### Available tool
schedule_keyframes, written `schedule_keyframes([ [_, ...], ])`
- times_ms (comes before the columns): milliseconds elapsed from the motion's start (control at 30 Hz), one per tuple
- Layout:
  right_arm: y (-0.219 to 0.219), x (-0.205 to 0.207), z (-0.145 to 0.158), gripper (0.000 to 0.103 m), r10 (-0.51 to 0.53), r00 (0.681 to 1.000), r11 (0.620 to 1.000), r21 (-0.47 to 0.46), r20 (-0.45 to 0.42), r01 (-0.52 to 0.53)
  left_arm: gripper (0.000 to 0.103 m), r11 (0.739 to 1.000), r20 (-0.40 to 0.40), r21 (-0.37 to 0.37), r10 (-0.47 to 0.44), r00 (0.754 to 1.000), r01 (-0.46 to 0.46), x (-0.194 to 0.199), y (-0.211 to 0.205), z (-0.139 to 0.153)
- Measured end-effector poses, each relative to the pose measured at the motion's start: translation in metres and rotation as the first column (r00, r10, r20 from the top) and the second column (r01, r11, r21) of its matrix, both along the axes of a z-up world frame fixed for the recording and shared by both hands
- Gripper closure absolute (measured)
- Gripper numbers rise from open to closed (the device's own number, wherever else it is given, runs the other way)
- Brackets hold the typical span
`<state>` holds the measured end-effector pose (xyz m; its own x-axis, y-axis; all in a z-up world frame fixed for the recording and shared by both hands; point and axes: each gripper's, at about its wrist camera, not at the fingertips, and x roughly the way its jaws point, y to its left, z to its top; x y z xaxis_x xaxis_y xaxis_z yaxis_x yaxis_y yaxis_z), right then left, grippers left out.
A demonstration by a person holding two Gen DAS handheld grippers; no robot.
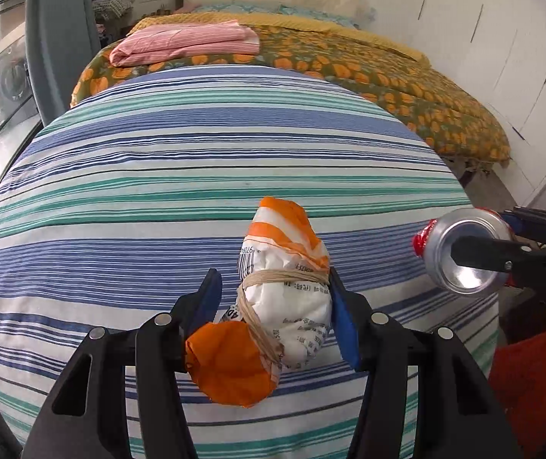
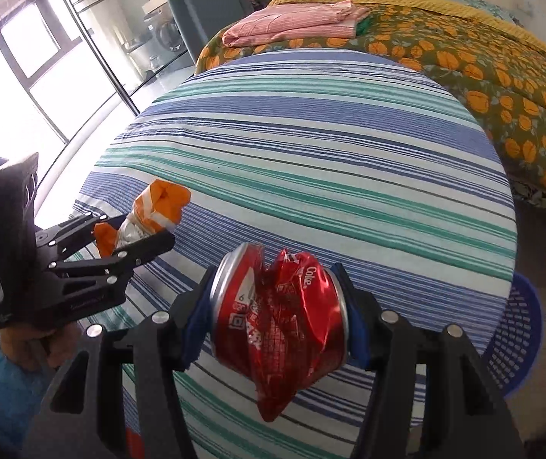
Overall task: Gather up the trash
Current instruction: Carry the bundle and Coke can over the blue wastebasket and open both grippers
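Left wrist view gives me the striped surface point(image 1: 196, 176) filling most of the frame, with the bed point(image 1: 387, 76) behind it and a folded pink cloth point(image 1: 185, 42) lying on the bed. At the surface's right edge I see a blue basket point(image 2: 517, 329). My left tool point(image 1: 273, 306) is clamped on a crumpled orange-and-white wrapper point(image 1: 284, 306) tied with string, held above the surface. My right tool point(image 2: 277, 313) grips a crushed red can point(image 2: 280, 317) by its two ends, also above the surface.
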<state>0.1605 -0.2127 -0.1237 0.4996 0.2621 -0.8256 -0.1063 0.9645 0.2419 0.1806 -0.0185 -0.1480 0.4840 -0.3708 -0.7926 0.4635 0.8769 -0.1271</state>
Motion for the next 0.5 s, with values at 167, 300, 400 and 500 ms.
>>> schedule_keyframes([
  [167,-0.044,-0.025,0.017,0.045,-0.066,0.997,0.998,0.019,0.033,0.066,0.049,0.996,-0.013,-0.022,-0.083,0.996,0.083,-0.022,-0.056,0.011],
  [300,-0.089,-0.050,0.032,0.045,-0.136,0.989,0.991,0.023,0.061,0.135,0.049,0.985,-0.010,-0.045,-0.165,0.986,0.165,-0.043,-0.110,0.022],
  [400,-0.133,-0.069,0.037,0.045,-0.209,0.975,0.978,0.013,0.076,0.209,0.049,0.969,-0.018,-0.065,-0.238,0.971,0.236,-0.059,-0.160,0.026],
  [500,-0.181,-0.084,0.033,0.045,-0.296,0.952,0.955,-0.002,0.075,0.297,0.049,0.951,-0.032,-0.086,-0.301,0.953,0.298,-0.074,-0.206,0.028],
])
